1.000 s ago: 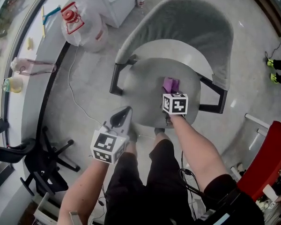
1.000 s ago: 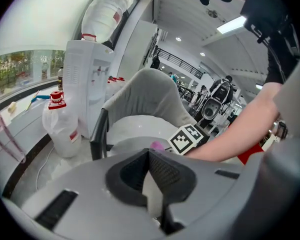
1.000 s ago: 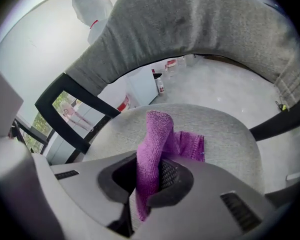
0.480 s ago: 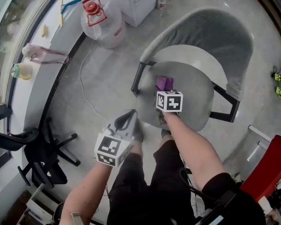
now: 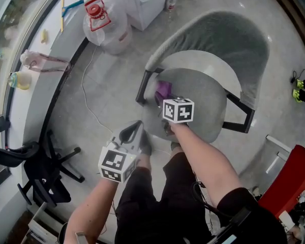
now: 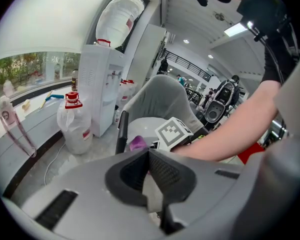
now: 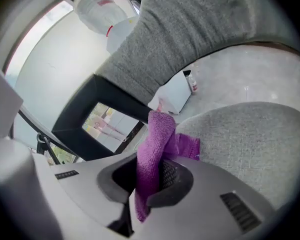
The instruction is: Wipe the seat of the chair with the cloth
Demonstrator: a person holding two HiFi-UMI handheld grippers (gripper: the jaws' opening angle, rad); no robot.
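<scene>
- The water jug (image 5: pixel 105 22) stands on the floor, well apart from the chair.
- The left gripper (image 5: pixel 133 132) hangs empty, jaws together, off the seat's front.
- The black arm frame (image 5: pixel 141 89) likely blocks strokes further left.
- The purple cloth (image 5: pixel 163 89), soft and light, sits pinched mid-fold in the right gripper (image 7: pixel 151 176) at the grey seat's (image 5: pixel 206 103) left edge.

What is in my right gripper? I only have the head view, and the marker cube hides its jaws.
Observer: The right gripper is shut on the purple cloth, which is bunched upright between its jaws.
Operator: And the left gripper?
Observer: The left gripper is shut, with nothing between its jaws.
Operator: Is the cloth touching the seat?
Observer: One end appears to lie on the grey seat, close to the black armrest frame.
</scene>
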